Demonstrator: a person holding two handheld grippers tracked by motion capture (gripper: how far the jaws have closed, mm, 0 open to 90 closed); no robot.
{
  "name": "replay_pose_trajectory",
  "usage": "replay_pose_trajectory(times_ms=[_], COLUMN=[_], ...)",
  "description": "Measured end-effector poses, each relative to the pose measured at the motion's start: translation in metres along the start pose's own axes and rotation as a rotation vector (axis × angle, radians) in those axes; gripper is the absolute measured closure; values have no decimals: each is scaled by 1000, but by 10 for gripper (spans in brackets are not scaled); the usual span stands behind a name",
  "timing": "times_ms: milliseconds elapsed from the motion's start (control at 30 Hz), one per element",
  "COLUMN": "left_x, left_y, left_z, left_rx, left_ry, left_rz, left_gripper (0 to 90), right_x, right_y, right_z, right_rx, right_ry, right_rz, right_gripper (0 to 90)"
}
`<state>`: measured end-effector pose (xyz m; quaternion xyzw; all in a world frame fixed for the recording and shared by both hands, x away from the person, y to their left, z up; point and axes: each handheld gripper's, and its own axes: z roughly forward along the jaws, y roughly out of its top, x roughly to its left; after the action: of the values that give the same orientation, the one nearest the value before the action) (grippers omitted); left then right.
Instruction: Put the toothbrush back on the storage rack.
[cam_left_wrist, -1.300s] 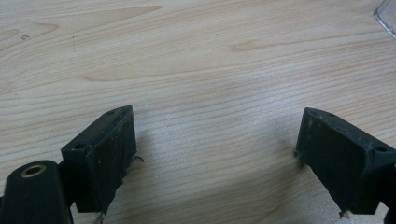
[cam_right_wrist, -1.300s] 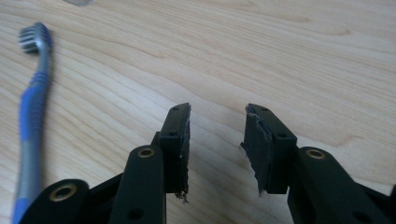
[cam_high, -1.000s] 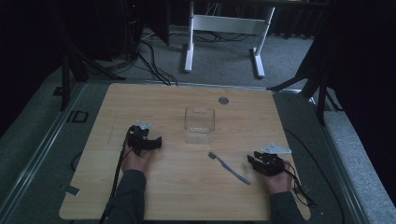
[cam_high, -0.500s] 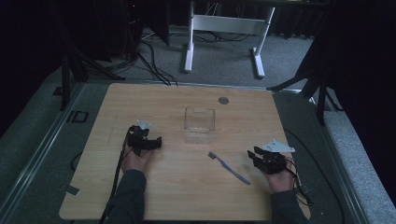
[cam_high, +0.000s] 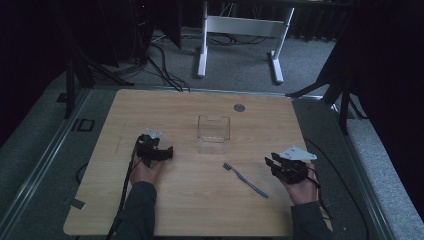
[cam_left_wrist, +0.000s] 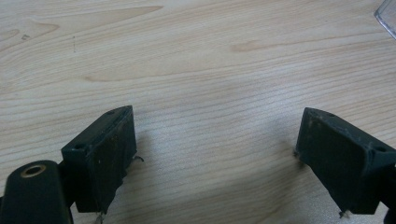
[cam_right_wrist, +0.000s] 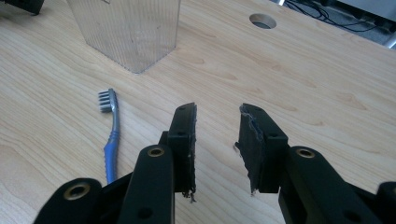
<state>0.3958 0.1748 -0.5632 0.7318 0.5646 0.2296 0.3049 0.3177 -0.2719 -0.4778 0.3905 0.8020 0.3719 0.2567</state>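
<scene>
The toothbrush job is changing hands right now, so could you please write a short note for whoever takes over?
Left gripper: open, nothing between its jaws, resting low on the table left of the clear container.
Right gripper: jaws apart with nothing between them; they have just been closing.
Toothbrush: flat on the table between the container and the right gripper, bristle end toward the container, touched by neither gripper.
Container: upright, looks empty.
Done: nothing visible yet.
Left: probably pick up the toothbrush with the right gripper and place it in the container.
</scene>
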Motion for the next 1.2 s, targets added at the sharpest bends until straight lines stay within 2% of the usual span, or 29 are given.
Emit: replay_pose_trajectory(times_ms=[167, 400, 967, 1200], left_x=[0, 0, 0, 0], left_y=[0, 0, 0, 0], left_z=[0, 0, 0, 0], left_rx=[0, 0, 0, -1], left_ry=[0, 0, 1, 2], left_rz=[0, 0, -1, -3], left_gripper=[123, 123, 124, 124], right_x=[1, 4, 9, 17], right_y=[8, 19, 38, 43], right_z=[-2, -8, -11, -6], right_rx=[11, 3, 84, 140], right_ry=[-17, -9, 6, 21], right_rz=[-20, -13, -17, -60], right_gripper=[659, 654, 664, 648])
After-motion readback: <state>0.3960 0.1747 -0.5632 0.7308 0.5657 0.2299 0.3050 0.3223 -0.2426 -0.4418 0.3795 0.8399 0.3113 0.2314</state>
